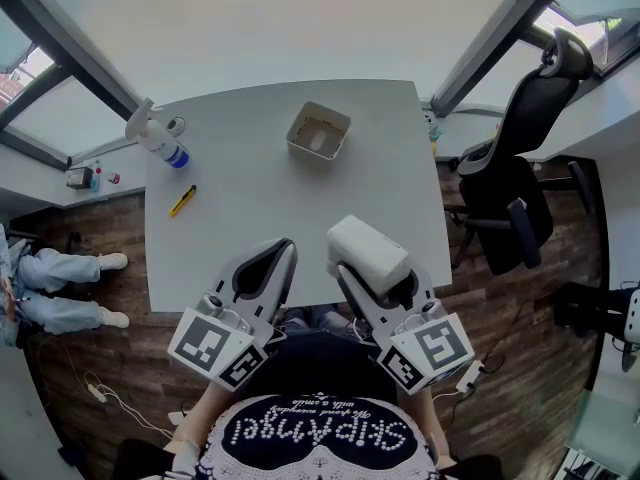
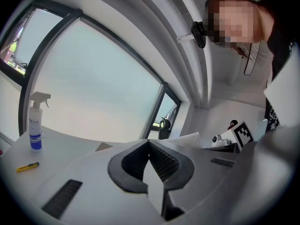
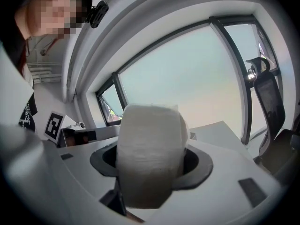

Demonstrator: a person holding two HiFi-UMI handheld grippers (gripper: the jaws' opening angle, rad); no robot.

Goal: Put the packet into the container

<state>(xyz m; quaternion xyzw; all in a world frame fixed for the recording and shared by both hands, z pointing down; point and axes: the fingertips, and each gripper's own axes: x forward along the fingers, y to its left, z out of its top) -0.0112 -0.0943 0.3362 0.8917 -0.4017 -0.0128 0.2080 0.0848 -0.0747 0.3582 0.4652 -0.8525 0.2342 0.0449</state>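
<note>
Looking down on the table point(image 1: 250, 178), I place everything against it. My right gripper point(image 1: 372, 273) hangs over the table's near edge, right of its middle line. My left gripper point(image 1: 284, 250) is over the same edge, just left of that line, its jaws pressed together on nothing. The right jaws pinch the white packet point(image 1: 365, 246), which bulges out past their tips; I cannot settle whether its long axis runs along the jaws or across them. The container point(image 1: 318, 133) sits open side up on the table's far half, close to the middle line. I judge the carry runs forward and a touch leftward from the right gripper. A spray bottle point(image 1: 158, 138) and a small yellow tool point(image 1: 182, 201) lie by the table's far left corner, off that line
</note>
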